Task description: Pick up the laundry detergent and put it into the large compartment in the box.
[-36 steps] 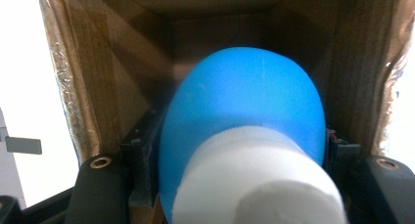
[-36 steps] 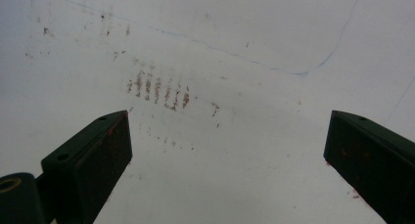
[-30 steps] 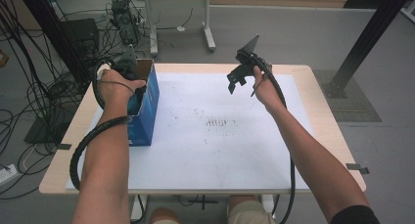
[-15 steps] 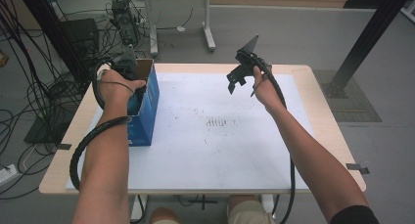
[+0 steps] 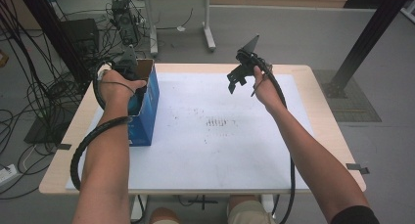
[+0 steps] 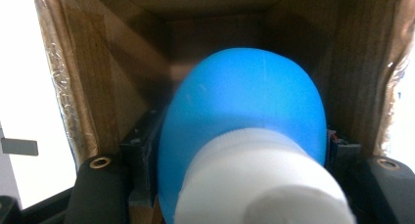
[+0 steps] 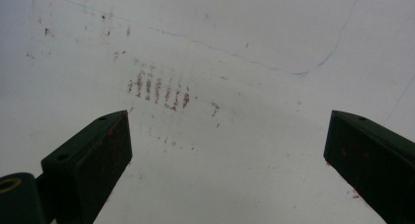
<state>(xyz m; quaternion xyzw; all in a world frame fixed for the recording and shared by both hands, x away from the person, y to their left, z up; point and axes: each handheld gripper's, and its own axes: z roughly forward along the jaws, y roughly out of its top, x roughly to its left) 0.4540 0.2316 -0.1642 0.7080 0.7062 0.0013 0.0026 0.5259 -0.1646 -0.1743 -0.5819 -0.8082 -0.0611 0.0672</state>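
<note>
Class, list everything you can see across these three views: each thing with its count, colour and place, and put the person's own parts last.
box: one, blue outside and brown cardboard inside, open-topped, at the left of the table.
bottle: one, blue with a white cap, inside the box between the left gripper's jaws.
table: one, light wood edge, under the white sheet.
white sheet: one, covers most of the tabletop.
reddish marks: a small cluster of short strokes, middle of the sheet.
cables: many, black, on the floor at the left.
second table: one, white legs, behind.
left gripper: one, black, reaching into the box, shut on the bottle.
right gripper: one, black, held above the sheet, jaws open, nothing between them.
forearms: two, bare, entering from the bottom.
</note>
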